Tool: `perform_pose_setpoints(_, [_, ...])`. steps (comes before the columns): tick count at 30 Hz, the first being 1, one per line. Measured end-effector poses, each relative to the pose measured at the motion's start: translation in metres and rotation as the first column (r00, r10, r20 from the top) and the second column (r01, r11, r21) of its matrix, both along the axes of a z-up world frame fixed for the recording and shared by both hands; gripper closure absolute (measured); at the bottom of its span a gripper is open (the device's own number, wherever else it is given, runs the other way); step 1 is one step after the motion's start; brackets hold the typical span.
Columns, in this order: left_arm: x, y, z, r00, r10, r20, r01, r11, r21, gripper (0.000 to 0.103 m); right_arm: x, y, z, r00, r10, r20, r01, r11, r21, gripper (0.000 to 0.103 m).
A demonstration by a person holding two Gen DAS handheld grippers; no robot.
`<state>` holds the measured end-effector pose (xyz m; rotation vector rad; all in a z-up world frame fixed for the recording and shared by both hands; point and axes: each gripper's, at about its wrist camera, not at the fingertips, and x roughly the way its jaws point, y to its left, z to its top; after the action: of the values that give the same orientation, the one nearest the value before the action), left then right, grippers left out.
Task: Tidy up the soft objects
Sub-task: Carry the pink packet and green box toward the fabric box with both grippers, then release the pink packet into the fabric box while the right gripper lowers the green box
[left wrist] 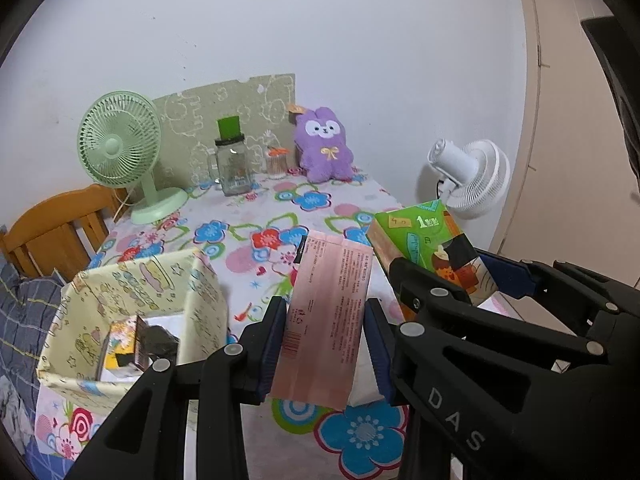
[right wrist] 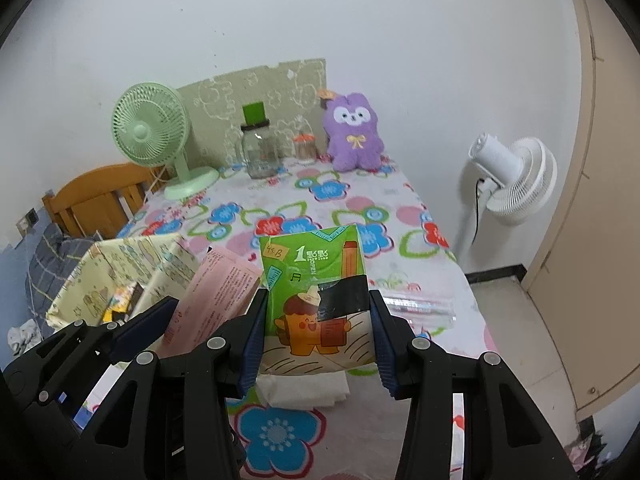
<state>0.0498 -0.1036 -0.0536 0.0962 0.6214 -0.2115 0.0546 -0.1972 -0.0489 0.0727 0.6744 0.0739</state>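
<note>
Left tool (left wrist: 326, 344) clamps a soft pink tissue pack (left wrist: 326, 312) above the tabletop (left wrist: 248, 216) (beside the yellow fabric bin (left wrist: 132, 300), likely its destination); right tool (right wrist: 316, 340) grips a green tissue pack (right wrist: 316, 292), lifted ready.

"DAS" on the right gripper (left wrist: 436, 264) arm; "1" and perhaps "OPEN" on the green tissue pack (right wrist: 316, 300).

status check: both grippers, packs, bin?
Left gripper shut on pink tissue pack. Right gripper shut on green tissue pack. Yellow bin at left, open, already holding items. Path unobstructed.
</note>
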Motion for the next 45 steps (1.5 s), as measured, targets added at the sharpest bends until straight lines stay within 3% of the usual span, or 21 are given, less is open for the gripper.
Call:
perform_pose_setpoints(20, [0.007,0.058,0.027,0.996,0.07,0.053,-0.069,0.997,-0.026,0.063,0.012,0.057,0.033,0.995,0.071,0.068,-0.07,0.997,-0.024,0.052])
perform_pose_setpoints(45, [0.037,0.143,0.014,0.98,0.196,0.039,-0.197,0.98,0.002,0.063,0.047,0.142,0.027,0.972,0.233,0.042,-0.232,0.972,-0.03,0.053])
